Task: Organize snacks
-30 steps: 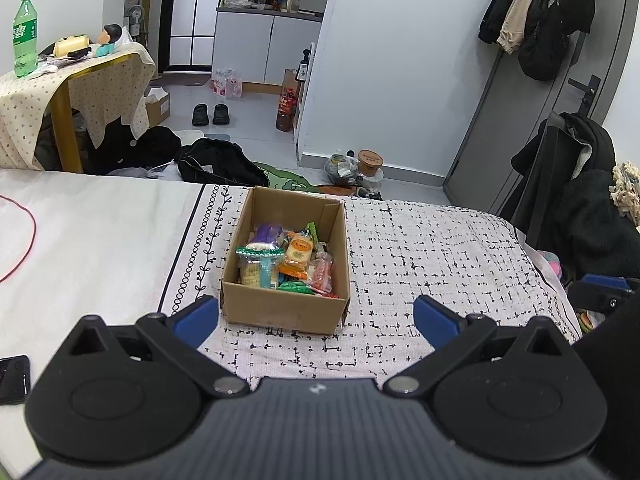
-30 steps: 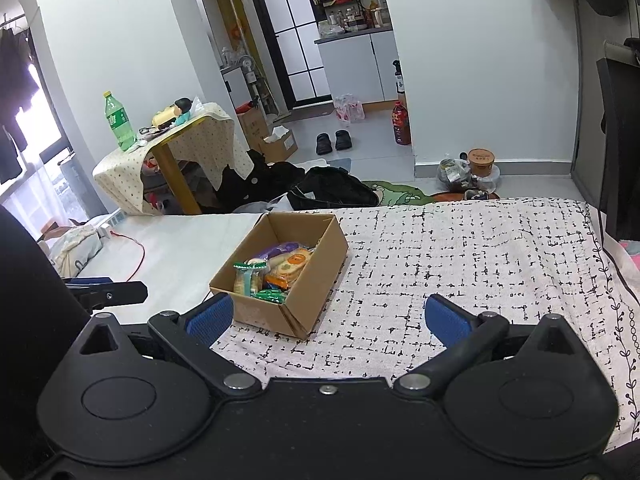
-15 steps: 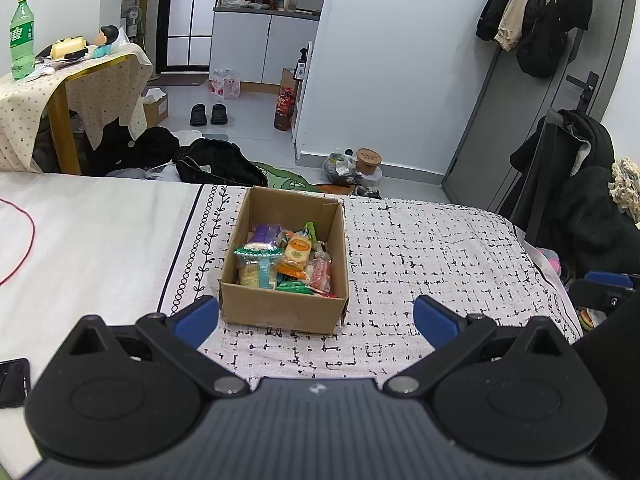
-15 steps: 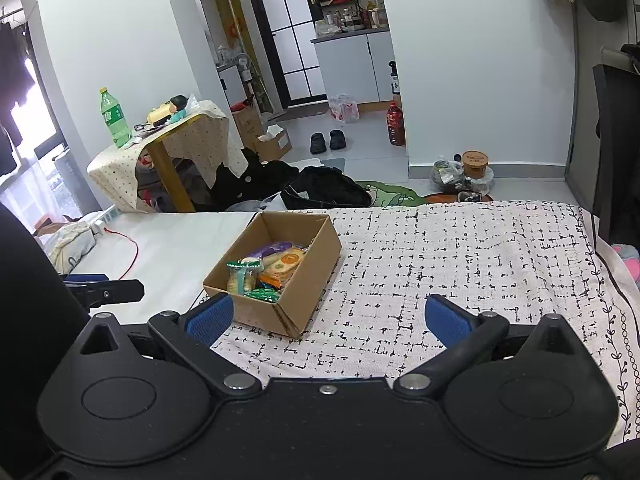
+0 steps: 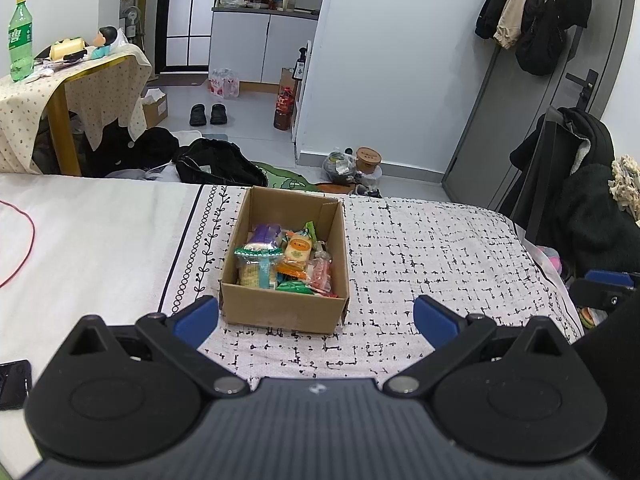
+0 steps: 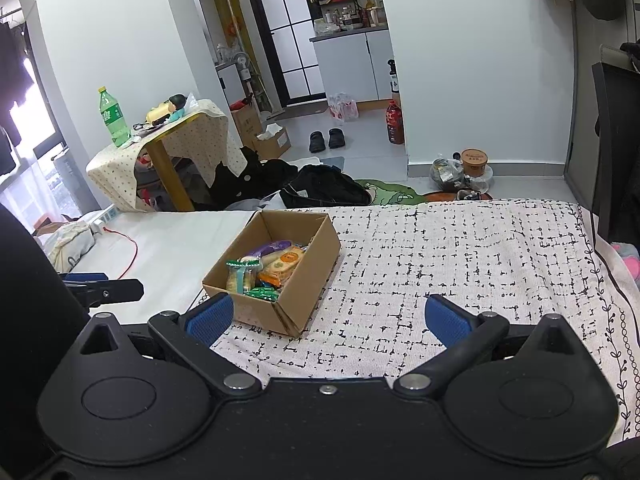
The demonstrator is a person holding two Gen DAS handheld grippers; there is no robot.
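Left tongs (image 5: 316, 316) spread wide, blue pads (image 5: 197, 319) far apart, gripping nothing, held low over the bed (image 5: 432, 248) just short of the cardboard box (image 5: 280, 310). Right tongs (image 6: 327, 318) likewise wide and empty, set to the right of the box (image 6: 308, 276), with its near corner close to the left pad.

Box open-topped, resting on the patterned bedspread close to where the black-and-white print meets the plain white sheet (image 5: 100, 232). Inside, a heap of snacks (image 5: 286, 260): a clear packet with a green-edged seal (image 5: 256, 262) at the front left, an orange-labelled packet (image 5: 298, 249) in the middle, a purple packet (image 5: 267, 233) behind, a red-tinted wrapper (image 5: 321, 274) at the right, a green wrapper (image 5: 294, 287) along the front wall. All packets within the walls; none on the bedspread.

A red cable (image 5: 24, 248) curling across the white sheet at the left, a dark phone (image 5: 14, 380) at the near left edge. Beyond the bed, a cloth-covered counter (image 5: 76, 84) carrying a green bottle (image 5: 20, 40), a pair of black slippers (image 5: 208, 114) on the floor, coats (image 5: 536, 12) hanging by the grey door (image 5: 532, 120).
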